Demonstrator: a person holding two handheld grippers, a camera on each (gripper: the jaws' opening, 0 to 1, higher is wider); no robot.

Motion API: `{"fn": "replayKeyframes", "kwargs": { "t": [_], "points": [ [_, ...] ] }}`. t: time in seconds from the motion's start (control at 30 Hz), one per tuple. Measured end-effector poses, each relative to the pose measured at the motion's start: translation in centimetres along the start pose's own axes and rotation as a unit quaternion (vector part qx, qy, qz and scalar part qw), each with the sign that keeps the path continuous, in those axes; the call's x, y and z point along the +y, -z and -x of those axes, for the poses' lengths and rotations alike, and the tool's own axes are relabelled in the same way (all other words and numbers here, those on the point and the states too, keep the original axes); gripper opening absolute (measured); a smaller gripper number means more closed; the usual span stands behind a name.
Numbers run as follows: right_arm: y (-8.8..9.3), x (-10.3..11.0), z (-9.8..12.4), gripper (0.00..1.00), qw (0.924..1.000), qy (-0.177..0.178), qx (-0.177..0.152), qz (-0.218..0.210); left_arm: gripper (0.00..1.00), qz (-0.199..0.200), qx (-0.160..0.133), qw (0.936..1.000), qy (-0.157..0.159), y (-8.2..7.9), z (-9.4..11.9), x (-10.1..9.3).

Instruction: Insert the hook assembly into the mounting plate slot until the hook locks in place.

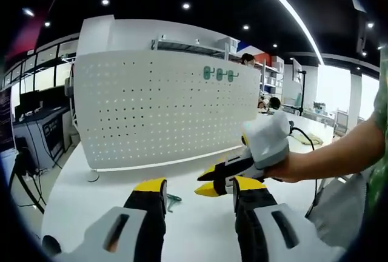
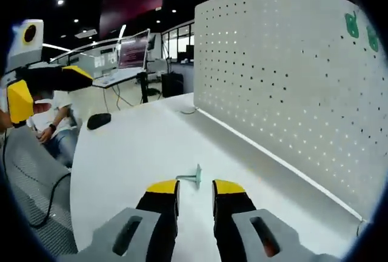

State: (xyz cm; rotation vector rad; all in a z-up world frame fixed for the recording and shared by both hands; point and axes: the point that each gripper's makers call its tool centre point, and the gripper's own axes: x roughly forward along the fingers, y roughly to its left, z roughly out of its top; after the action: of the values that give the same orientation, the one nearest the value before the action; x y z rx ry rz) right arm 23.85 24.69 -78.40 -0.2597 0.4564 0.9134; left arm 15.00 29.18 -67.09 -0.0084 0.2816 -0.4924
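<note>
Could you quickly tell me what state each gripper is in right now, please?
Left gripper: open, holding nothing.
Right gripper: open, holding nothing; the green hook lies on the table just ahead of its fingers.

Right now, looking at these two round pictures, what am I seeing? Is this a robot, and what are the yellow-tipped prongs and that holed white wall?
No robot: a person holds a two-jaw gripper in each hand, each carrying a fisheye camera. The left gripper view looks along the left gripper, with the right one entering, held by a hand. The right gripper view looks along the right gripper. Both are open and hold nothing. On the white table stands a white perforated metal pegboard with three small green hooks already mounted. Another green plastic hook lies on the table ahead of the right gripper.
</note>
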Motion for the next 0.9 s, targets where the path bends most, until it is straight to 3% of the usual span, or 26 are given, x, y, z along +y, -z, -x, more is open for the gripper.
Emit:
{"fn": "replayKeyframes", "kwargs": {
  "t": [0.9],
  "points": [
    [2.6, 0.0, -4.7, 0.1, 0.999, -0.024, 0.034, -0.014, 0.45, 0.007, 0.053, 0.9985, 0.002, 3.1, -1.7, 0.7]
  ]
}}
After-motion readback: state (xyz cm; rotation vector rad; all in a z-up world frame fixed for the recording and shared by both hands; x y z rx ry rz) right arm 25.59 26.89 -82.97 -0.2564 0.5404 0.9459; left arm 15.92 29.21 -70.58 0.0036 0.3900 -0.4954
